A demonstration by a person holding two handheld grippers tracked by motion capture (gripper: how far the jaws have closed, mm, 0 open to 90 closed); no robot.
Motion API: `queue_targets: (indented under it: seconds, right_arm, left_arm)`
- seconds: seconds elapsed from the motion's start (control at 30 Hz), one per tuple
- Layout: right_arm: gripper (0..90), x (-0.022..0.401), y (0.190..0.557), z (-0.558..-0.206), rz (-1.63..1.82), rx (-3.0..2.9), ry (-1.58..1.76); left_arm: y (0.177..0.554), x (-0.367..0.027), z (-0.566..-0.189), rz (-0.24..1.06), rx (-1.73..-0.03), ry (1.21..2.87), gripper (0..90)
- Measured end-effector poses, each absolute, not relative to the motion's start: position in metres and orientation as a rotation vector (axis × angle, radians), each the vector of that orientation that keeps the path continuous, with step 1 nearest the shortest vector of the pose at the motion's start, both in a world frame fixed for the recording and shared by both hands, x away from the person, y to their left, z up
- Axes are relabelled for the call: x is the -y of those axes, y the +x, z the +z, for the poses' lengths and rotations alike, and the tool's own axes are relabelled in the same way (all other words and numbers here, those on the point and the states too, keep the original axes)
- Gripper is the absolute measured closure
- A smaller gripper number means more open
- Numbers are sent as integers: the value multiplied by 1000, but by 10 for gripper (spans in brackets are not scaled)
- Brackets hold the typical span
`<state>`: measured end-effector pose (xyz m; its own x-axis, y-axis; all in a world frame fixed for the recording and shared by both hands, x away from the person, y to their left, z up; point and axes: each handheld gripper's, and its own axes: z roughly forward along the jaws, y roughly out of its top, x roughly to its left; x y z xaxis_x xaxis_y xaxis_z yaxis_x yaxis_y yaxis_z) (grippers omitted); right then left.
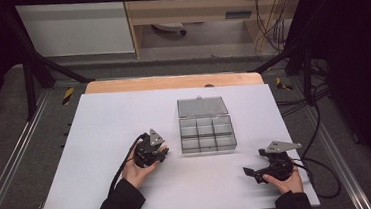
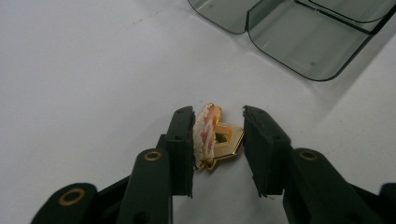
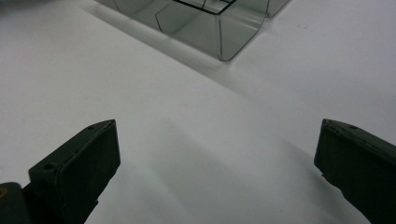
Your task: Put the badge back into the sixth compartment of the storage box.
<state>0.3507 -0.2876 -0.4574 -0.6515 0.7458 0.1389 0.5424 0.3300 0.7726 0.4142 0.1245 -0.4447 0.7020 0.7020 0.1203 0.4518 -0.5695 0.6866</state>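
Note:
A small gold charm with a pink and orange shell-like face lies on the white table, just short of a clear divided box. My left gripper has its two black pads against the charm's sides: the left pad on the shell face, the right pad at the gold corner. From above, the left gripper sits just left of the open box. My right gripper rests near the table's front right, jaws wide apart with nothing between them, pointing toward the box.
The box's compartments look empty and its lid lies folded back beyond it. The white table top stretches left of the box. Cables trail from both grippers, and a black frame surrounds the table.

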Motion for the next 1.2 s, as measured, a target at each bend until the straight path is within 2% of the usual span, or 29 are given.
queue_targets:
  seconds: [0.4,1.2]
  right_arm:
    - [6,288,351,-457,1223,-2355,1169]
    - [6,288,351,-457,1224,-2353,1162]
  left_arm:
    - [413,-124,-444,516,-876,2258,708]
    - [414,-128,-439,511,-915,2217,781]
